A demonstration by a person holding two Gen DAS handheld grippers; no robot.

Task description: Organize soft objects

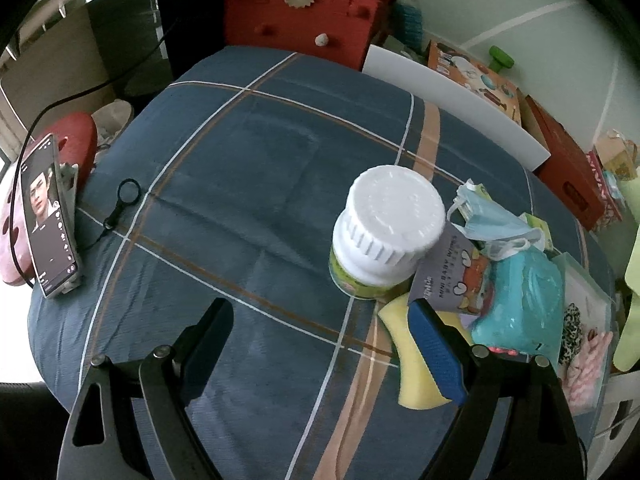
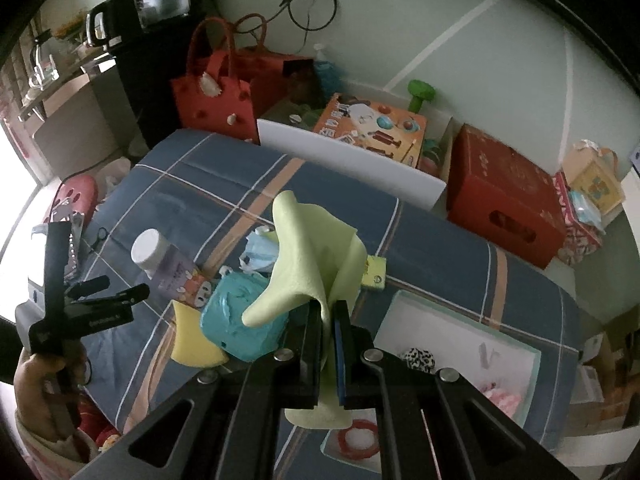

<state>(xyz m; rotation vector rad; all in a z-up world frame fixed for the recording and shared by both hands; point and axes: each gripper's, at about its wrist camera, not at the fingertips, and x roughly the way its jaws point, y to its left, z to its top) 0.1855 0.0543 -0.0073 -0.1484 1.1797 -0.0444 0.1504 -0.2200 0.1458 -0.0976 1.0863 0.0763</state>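
My right gripper (image 2: 329,314) is shut on a pale green cloth (image 2: 308,256) and holds it up above the plaid table (image 2: 440,240). Below it lie a teal soft pack (image 2: 236,320), a yellow sponge (image 2: 192,336), a blue face mask (image 2: 258,252) and a white tray (image 2: 460,344). My left gripper (image 1: 320,320) is open and empty over the table (image 1: 240,180); its right finger (image 1: 436,352) is over the yellow sponge (image 1: 408,364). The teal pack (image 1: 524,296), the mask (image 1: 492,220) and the hanging cloth (image 1: 632,300) lie to its right. The left gripper (image 2: 120,292) also shows in the right wrist view.
A white-capped bottle (image 1: 384,236) stands by a purple printed packet (image 1: 448,276). A phone on a stand (image 1: 48,220) is at the left edge. A red bag (image 2: 224,96), a toy box (image 2: 372,128) and a red carton (image 2: 504,192) line the wall.
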